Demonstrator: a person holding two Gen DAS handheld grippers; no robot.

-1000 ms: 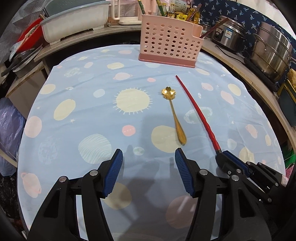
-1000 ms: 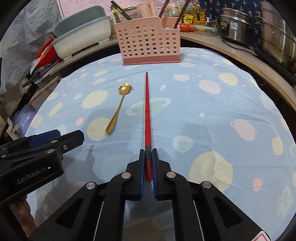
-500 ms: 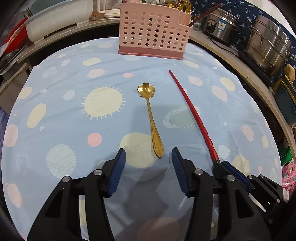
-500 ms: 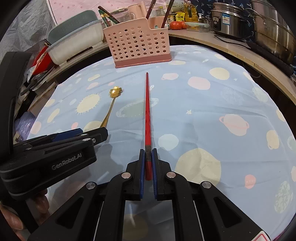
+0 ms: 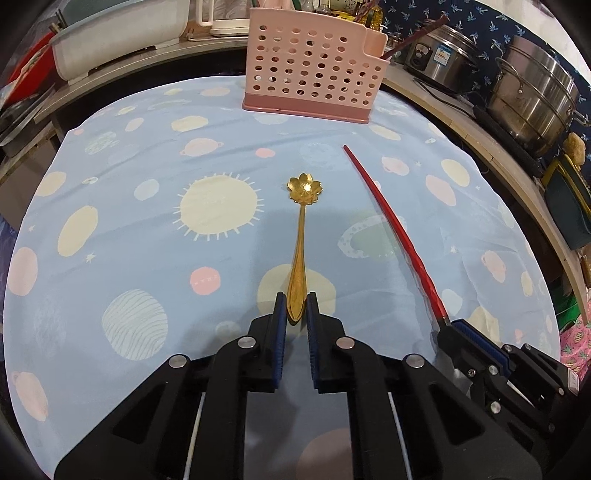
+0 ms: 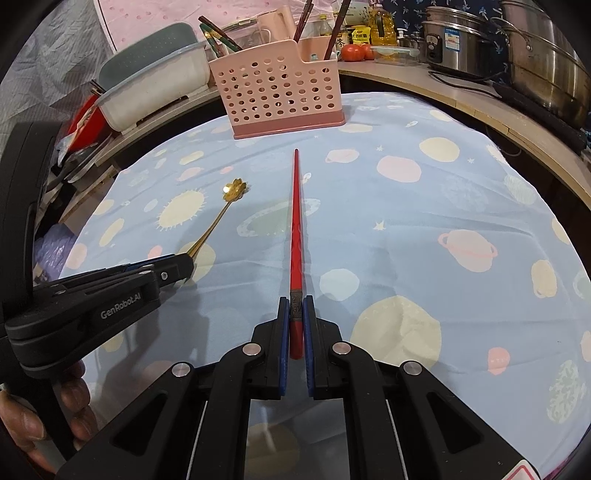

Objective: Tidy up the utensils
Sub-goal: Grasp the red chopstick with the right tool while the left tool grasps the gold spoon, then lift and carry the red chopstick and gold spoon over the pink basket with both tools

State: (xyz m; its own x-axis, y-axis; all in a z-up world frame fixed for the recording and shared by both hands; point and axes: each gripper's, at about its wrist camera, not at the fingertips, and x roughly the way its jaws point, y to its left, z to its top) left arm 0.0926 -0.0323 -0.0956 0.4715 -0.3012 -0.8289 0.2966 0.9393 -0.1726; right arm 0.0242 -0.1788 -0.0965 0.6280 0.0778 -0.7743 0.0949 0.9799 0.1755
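Note:
A gold spoon point(image 5: 300, 251) with a flower-shaped bowl lies on the blue planet-print tablecloth point(image 5: 147, 221). My left gripper point(image 5: 296, 300) is shut on the end of its handle. A red chopstick point(image 6: 295, 221) lies to the right of the spoon, pointing at the pink perforated utensil holder point(image 6: 277, 92) at the far edge. My right gripper point(image 6: 295, 304) is shut on the chopstick's near end. The spoon point(image 6: 218, 218) and the left gripper point(image 6: 177, 264) show at the left of the right wrist view. The chopstick point(image 5: 391, 229), the holder point(image 5: 314, 70) and the right gripper point(image 5: 448, 328) show in the left wrist view.
Several chopsticks stand in the holder point(image 6: 332, 26). A counter behind the table carries a white dish basin point(image 6: 155, 88), steel pots point(image 5: 532, 99), a rice cooker point(image 6: 454, 40), tomatoes point(image 6: 354, 51) and bottles.
My left gripper moved forward and right to the spoon and closed on its handle end. My right gripper has stayed shut on the chopstick.

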